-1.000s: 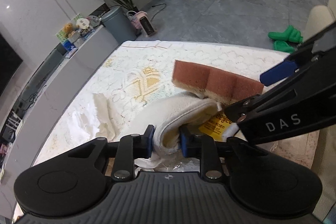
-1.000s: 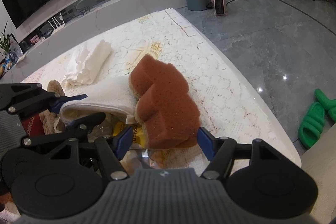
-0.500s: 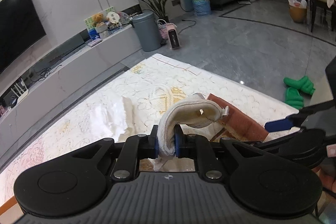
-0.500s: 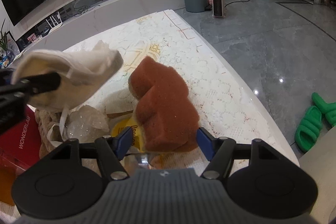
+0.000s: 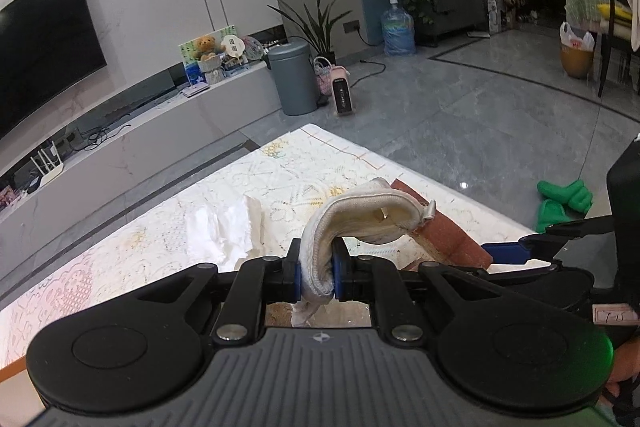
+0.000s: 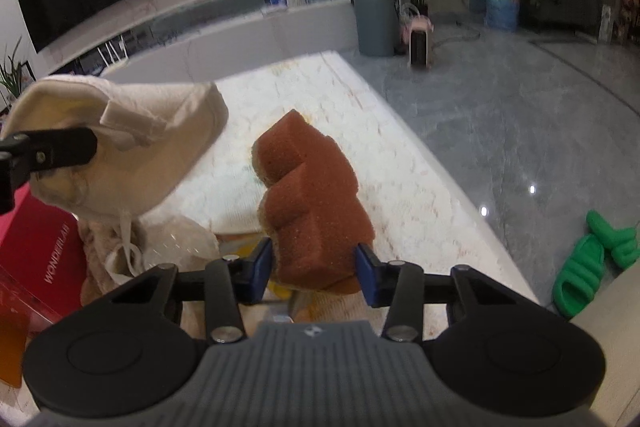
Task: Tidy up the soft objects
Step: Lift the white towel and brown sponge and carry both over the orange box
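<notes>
Here, above a table [image 5: 132, 239] spread with a pale lace-patterned cloth, a person working two handheld grippers has a soft item lifted in each. The left gripper [image 5: 316, 273] has its jaws drawn nearly together on the folded edge of a cream cloth pouch [image 5: 360, 219], which arches up and forward from the pinch with a drawstring trailing below; in the right wrist view the same pouch hangs in the air at the left of the frame, clear of the tabletop. The right gripper [image 6: 314, 265] has its jaws set about halfway apart and pressed against the two sides of a stepped brown sponge [image 6: 308, 195], which juts forward over the table's near edge. Below the pouch sit a red box [image 6: 40, 255] printed with lettering, crumpled clear plastic [image 6: 180, 239] and a beige knitted item that is too hidden to identify, perhaps the pile both pieces were drawn from. A crumpled white tissue [image 5: 224, 227] lies farther along the cloth. With both pieces apparently lifted for sorting, the step would go best if each grip stayed light enough not to crush the foam or let the pouch's fold slip, and if the dangling string were carried high so it does not snag the plastic on the way to wherever the items are set down.
</notes>
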Tool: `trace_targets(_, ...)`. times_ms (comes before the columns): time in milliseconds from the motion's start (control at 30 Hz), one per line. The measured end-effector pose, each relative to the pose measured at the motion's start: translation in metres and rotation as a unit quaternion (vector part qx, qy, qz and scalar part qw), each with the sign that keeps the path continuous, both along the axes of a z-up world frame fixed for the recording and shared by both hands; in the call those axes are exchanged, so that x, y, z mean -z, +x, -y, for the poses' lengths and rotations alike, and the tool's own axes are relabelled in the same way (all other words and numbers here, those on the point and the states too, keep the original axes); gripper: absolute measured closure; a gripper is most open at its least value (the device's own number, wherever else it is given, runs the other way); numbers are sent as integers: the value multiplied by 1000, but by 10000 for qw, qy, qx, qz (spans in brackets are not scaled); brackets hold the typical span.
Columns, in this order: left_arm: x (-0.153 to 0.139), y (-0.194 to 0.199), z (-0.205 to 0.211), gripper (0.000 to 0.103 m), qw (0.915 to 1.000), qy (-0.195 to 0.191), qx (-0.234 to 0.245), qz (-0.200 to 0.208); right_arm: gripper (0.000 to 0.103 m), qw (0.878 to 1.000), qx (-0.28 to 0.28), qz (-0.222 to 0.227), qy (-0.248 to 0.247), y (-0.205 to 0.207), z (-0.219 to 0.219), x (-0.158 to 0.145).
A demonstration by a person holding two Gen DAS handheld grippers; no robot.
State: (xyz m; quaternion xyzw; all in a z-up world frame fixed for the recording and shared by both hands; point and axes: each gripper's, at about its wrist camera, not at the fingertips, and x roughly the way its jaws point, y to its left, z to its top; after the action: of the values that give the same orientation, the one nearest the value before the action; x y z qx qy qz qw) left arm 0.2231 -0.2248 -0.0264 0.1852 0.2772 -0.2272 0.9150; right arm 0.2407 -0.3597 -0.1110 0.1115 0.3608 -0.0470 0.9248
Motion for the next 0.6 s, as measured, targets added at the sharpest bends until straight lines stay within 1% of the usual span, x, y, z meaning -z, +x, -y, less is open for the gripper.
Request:
trace_targets(167,-16,-15,-13,88,9997,-190,-81,89,59,9999,-92,104,45,-11,-8,-14)
trace_targets(367,-37,-40,-33,88,9987,-393,-159,297,59,9985,-293,463,-74,-35,-32,-49)
trace_targets(500,-53,-58,-53,88,9965,-565,-338,509,59,9965,-426,701,-137,-53,-47,-73)
trace_targets(600,-62,-70,-72,88,9939,-703,-543,653,59,9950,-568,815,-83,-66,-60,-86)
